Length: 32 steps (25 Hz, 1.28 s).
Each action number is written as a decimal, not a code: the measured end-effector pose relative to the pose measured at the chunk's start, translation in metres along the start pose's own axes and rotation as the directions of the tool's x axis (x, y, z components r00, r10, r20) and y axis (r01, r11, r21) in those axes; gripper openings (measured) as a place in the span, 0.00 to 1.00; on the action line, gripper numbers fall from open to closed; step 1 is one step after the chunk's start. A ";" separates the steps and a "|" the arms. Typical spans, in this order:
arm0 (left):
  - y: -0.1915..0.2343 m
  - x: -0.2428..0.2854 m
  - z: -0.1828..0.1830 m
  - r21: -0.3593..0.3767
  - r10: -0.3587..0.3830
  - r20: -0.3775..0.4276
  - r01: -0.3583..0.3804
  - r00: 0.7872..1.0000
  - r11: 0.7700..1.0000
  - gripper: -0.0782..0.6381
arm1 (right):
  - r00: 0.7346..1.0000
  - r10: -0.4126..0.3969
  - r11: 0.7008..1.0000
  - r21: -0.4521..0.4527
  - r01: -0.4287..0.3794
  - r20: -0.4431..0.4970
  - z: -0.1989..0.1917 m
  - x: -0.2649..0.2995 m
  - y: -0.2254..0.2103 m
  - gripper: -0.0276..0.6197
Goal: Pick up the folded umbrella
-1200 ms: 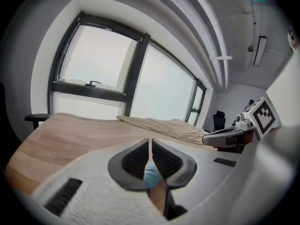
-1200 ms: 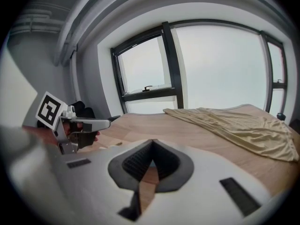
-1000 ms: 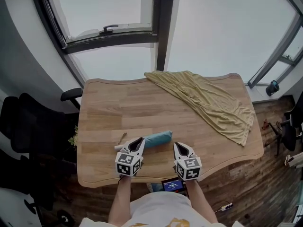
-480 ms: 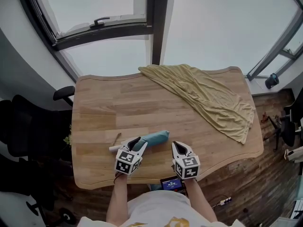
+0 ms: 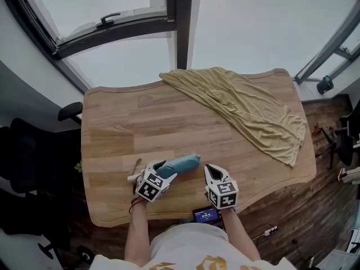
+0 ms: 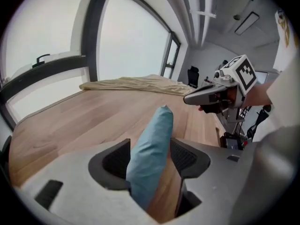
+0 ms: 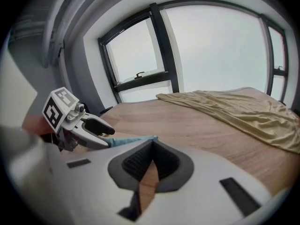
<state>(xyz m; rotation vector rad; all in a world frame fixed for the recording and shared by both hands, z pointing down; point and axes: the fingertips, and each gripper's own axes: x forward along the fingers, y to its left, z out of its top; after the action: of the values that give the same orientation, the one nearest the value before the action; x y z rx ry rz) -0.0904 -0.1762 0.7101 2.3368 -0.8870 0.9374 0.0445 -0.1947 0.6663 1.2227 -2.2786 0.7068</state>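
While the person leans over the pale wooden worktop [image 5: 140, 122], the folded light-blue fabric umbrella [image 5: 181, 163] lies flat on it in the lower middle of the head view. It is near the front edge, and its length slants up toward the right of the frame. A small whitish end of it shows at the lower left, beside the left tongs [image 5: 162, 169].

The left tongs are set over the lower-left part of the umbrella. In the left gripper view their jaws have just been opening and now stand apart, with the umbrella [image 6: 154, 139] lying between them. It runs from the bottom centre of that frame up to the middle. A strip of bare wood shows between the umbrella and the jaw on the right of the frame, so the pads do not press on it.

The right tongs [image 5: 210, 171] are just to the right of the umbrella in the head view, and apart from it. In the right gripper view their jaws meet at the tips, with nothing between them.

A crumpled olive-yellow cloth [image 5: 247, 111] covers the upper right part of the worktop, well apart from the umbrella.
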 end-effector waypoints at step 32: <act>-0.018 0.061 -0.058 0.233 -0.089 -0.516 0.240 0.852 0.942 0.57 | 0.998 -0.048 0.994 0.093 0.050 -0.030 -0.006 0.013 -0.043 0.06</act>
<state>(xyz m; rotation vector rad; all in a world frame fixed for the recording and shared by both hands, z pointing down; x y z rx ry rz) -0.0684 -0.1519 0.7894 2.1772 -0.3428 1.5878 0.0751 -0.2195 0.6881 1.2993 -2.2074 0.8158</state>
